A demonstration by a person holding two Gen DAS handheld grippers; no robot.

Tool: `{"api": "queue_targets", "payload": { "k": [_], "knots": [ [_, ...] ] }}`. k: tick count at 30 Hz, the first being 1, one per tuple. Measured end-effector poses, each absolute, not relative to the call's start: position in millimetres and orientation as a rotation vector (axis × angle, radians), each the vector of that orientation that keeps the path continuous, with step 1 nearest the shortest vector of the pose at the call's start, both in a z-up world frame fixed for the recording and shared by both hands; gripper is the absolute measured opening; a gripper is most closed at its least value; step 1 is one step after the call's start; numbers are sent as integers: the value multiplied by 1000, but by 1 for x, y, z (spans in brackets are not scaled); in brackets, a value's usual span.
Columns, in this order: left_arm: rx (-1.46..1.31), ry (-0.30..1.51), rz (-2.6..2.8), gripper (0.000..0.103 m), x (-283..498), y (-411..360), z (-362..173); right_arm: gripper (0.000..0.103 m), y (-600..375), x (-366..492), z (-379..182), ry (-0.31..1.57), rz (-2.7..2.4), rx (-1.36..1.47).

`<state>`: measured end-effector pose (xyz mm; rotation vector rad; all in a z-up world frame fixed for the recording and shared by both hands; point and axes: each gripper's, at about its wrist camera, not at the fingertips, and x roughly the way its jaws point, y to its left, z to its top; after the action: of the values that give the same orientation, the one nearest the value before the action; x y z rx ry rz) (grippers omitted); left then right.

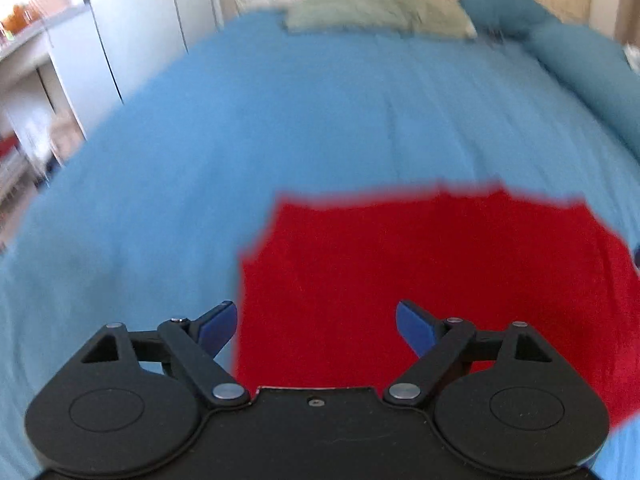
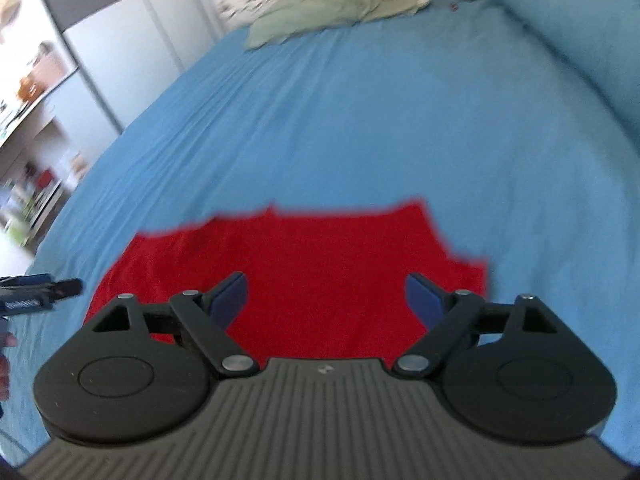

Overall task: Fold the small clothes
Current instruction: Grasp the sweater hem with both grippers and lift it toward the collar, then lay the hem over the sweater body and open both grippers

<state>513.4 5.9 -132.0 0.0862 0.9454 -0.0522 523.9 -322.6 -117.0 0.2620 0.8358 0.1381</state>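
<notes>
Item: red garment [image 1: 420, 280], a small piece of clothing spread flat on the bed [image 1: 280, 120], near its front edge and just beyond both tools. Long axis runs side to side across the bed; the far edge is uneven, with a short flap jutting out at each side. Fabric is bright red, matte and slightly fuzzy, with few creases; the exact kind of garment cannot be told.

Support: bed covered in a smooth blue sheet with faint wrinkles. A pale green pillow [image 1: 380, 16] lies at the headboard end and a blue bolster [image 2: 580, 40] along the right side.

Left hand-held gripper [image 1: 316, 324]: black linkages, blue pads, jaws spread wide over the garment's left part, gripping nothing.

Right hand-held gripper [image 2: 326, 300]: same build, jaws spread wide over the garment's right part, nothing between them.
</notes>
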Motion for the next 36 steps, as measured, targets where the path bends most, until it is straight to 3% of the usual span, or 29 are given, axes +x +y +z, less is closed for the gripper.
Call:
{"api": "queue_targets", "payload": {
  "k": [5, 10, 15, 20, 25, 30, 36],
  "knots": [
    [104, 1055, -37, 93, 484, 13, -186, 99, -318, 511, -170, 930, 50, 251],
    [133, 1030, -60, 100, 472, 18, -194, 96, -344, 499, -192, 936, -62, 224],
    [173, 1045, -18, 99, 476, 17, -178, 96, -338, 496, -181, 944, -27, 210],
    [277, 920, 18, 101, 464, 5, -120, 98, -352, 476, -124, 872, 12, 179],
    [215, 920, -60, 103, 452, -23, -91, 99, -355, 428, -88, 919, 27, 150],
    [151, 947, -97, 103, 457, -59, -104, 98, -357, 395, -117, 996, -31, 263],
    [120, 942, -102, 103, 478, -87, -127, 95, -373, 391, -165, 925, -132, 462]
  ]
}}
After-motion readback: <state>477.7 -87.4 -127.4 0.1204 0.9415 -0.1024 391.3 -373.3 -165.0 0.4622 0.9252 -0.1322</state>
